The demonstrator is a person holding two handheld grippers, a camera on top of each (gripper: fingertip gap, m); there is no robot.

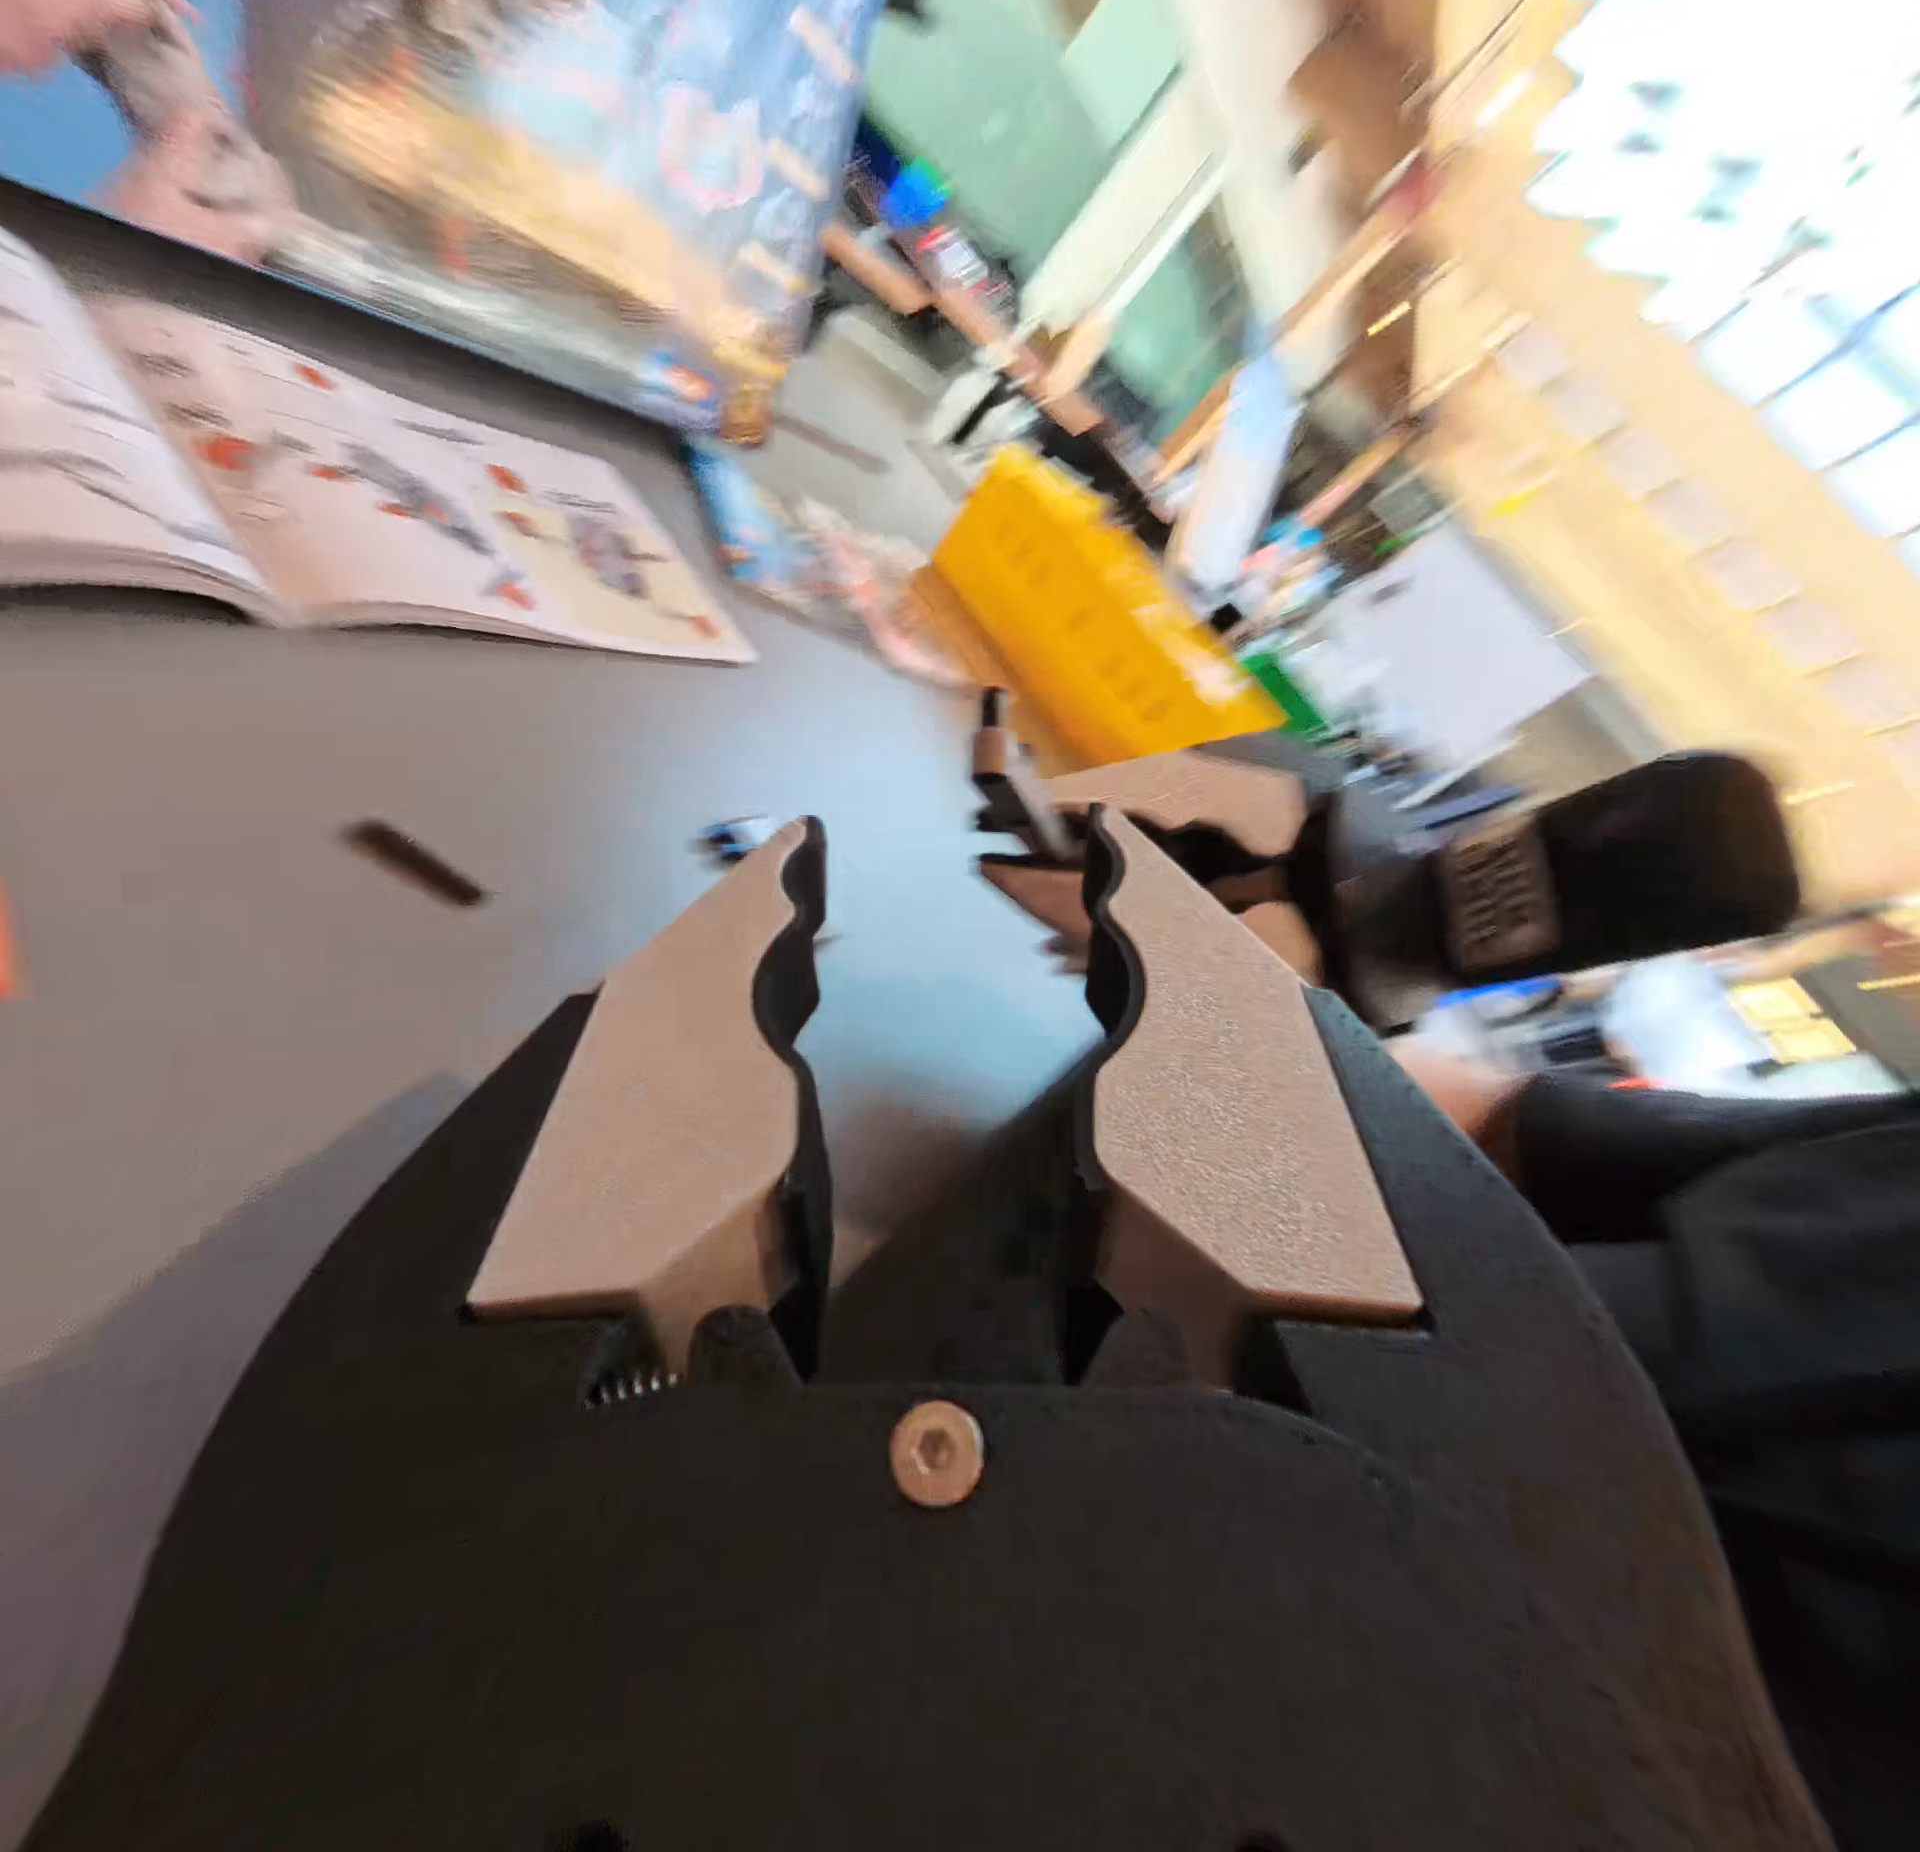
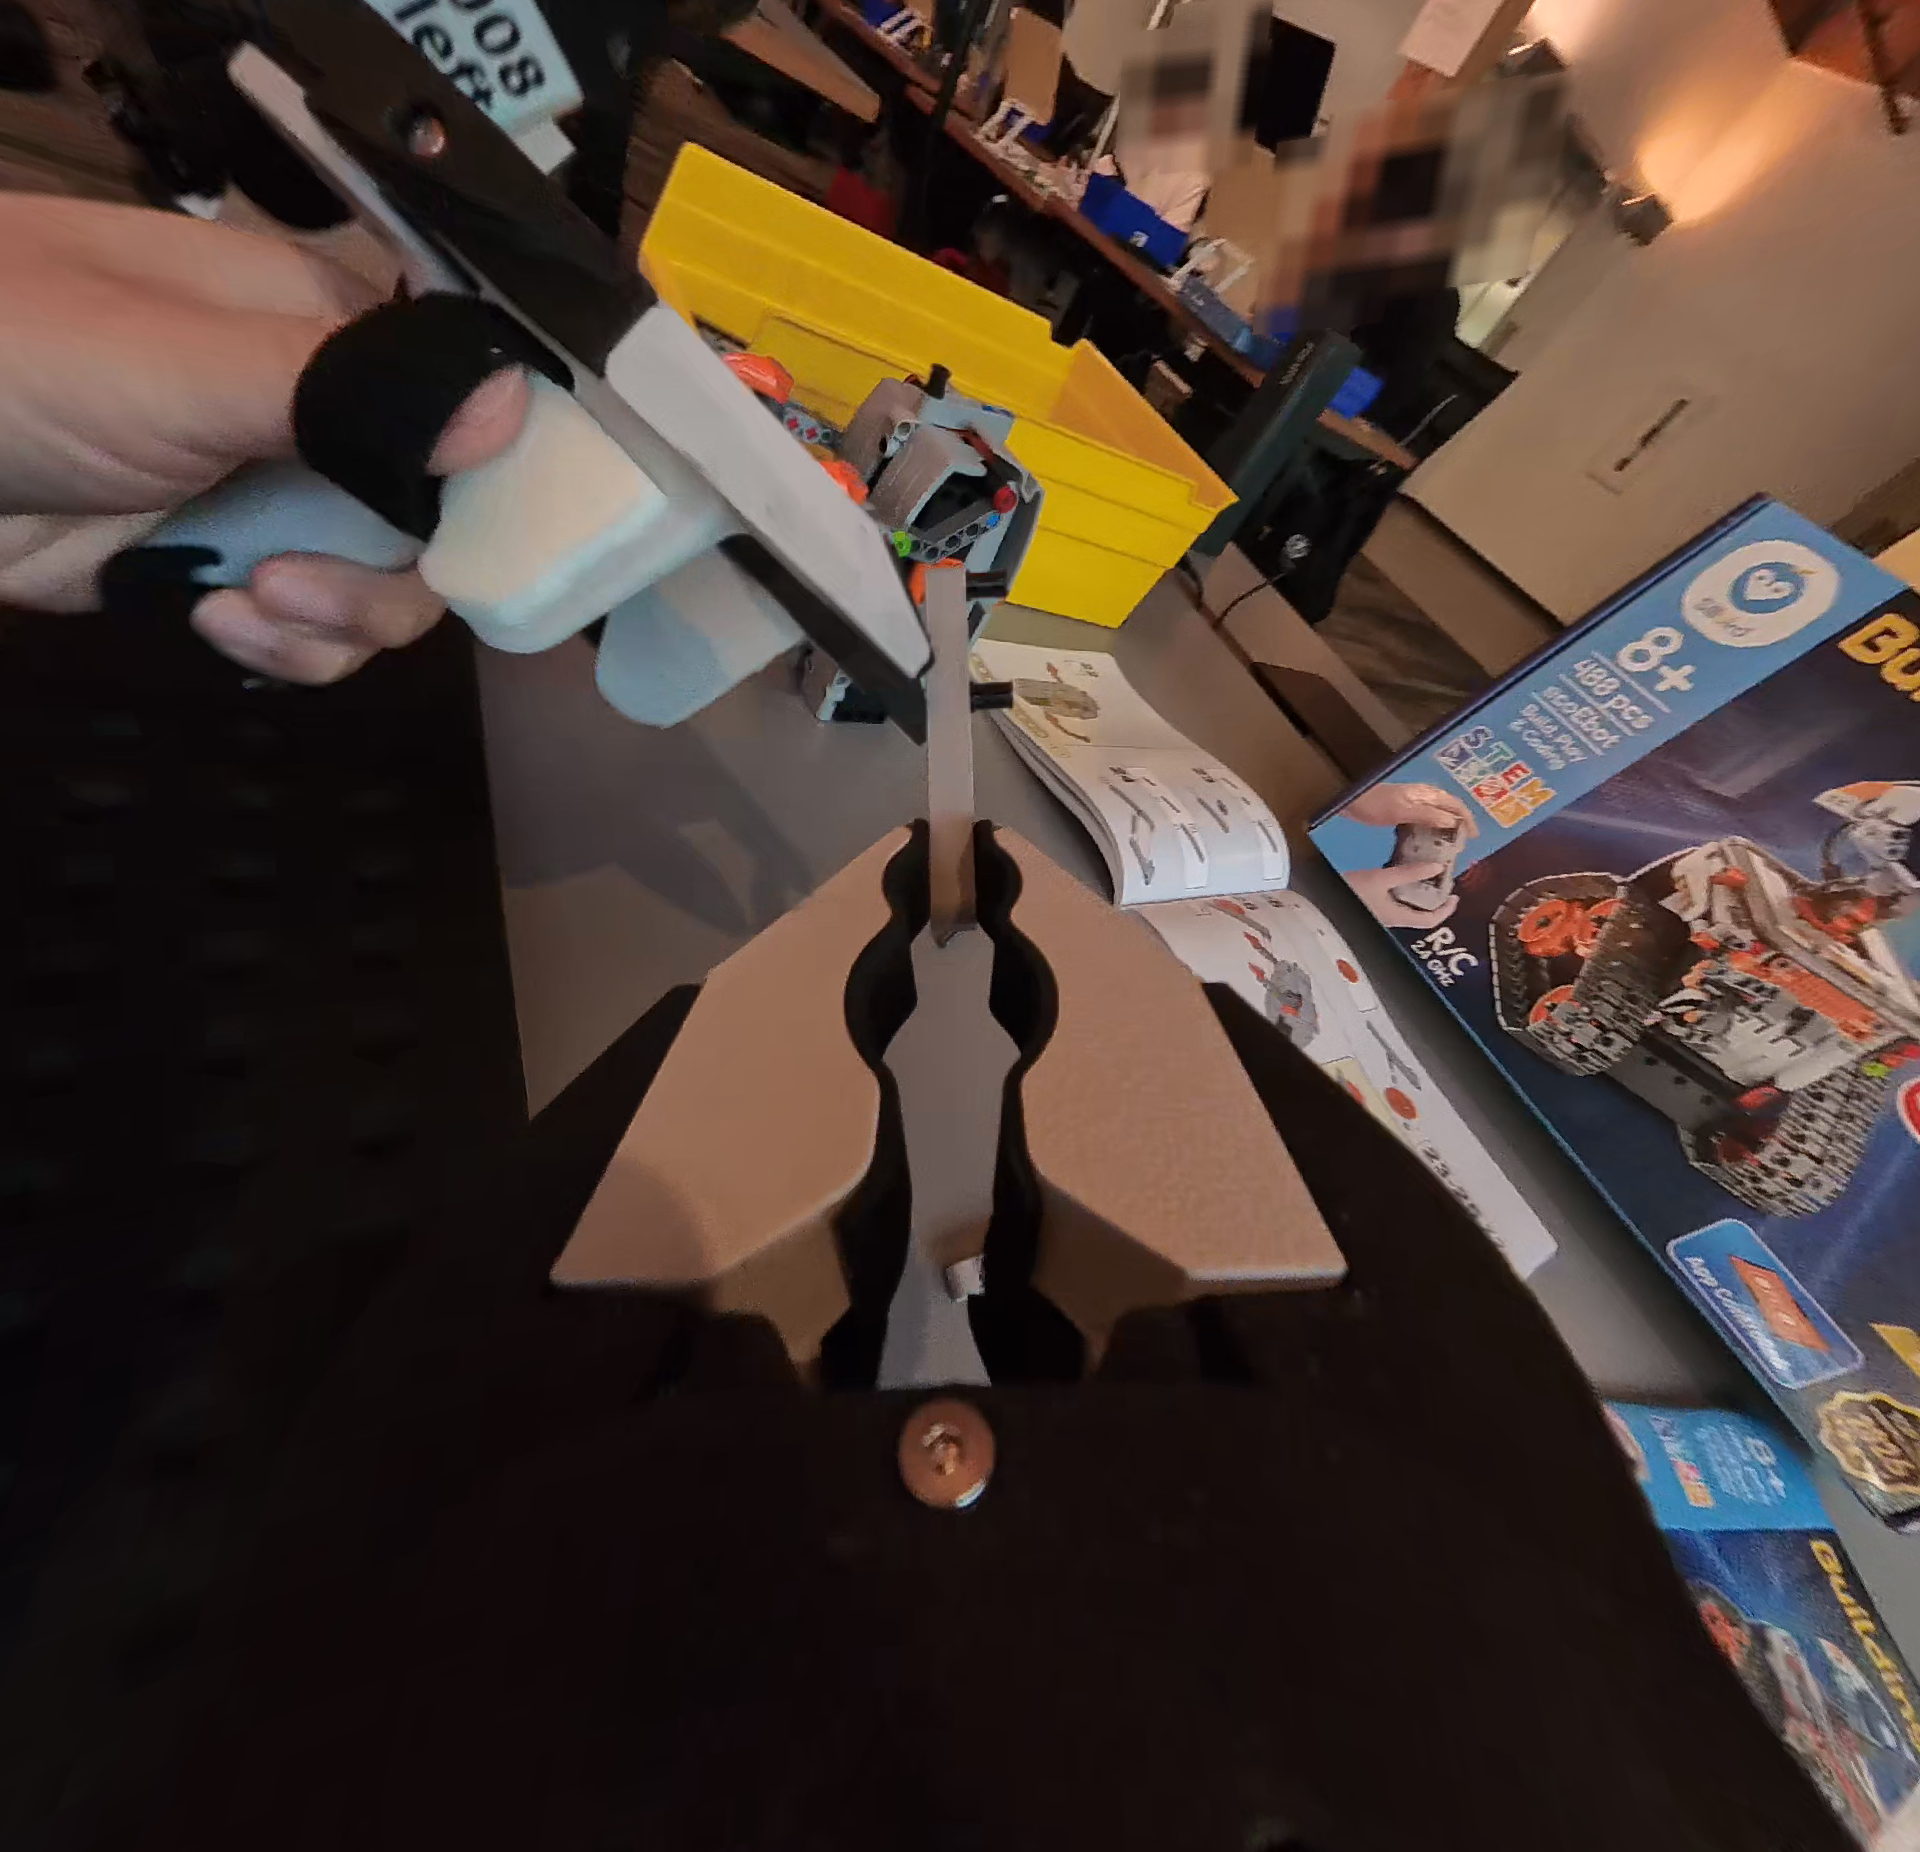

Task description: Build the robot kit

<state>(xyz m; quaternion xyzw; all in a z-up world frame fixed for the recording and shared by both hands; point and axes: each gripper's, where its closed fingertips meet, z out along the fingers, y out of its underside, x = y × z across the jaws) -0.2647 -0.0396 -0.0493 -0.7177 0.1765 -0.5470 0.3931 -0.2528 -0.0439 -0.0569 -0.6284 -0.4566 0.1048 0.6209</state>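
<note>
My right gripper is shut on the lower end of a long grey beam that carries two black pins and stands upright above the grey table. My left gripper is open and empty; its view is blurred by motion. A hand holds it at the upper left of the right wrist view, its tip close to the beam's upper part. Behind it stands a partly built grey and orange model. In the left wrist view the beam shows just beyond my right finger.
A yellow bin stands behind the model, also seen in the left wrist view. An open instruction booklet and a big blue toy box lie at the right, with a smaller box. A dark loose piece lies on the table. The dark loose piece lies around 11 centimetres away from my left fingertips.
</note>
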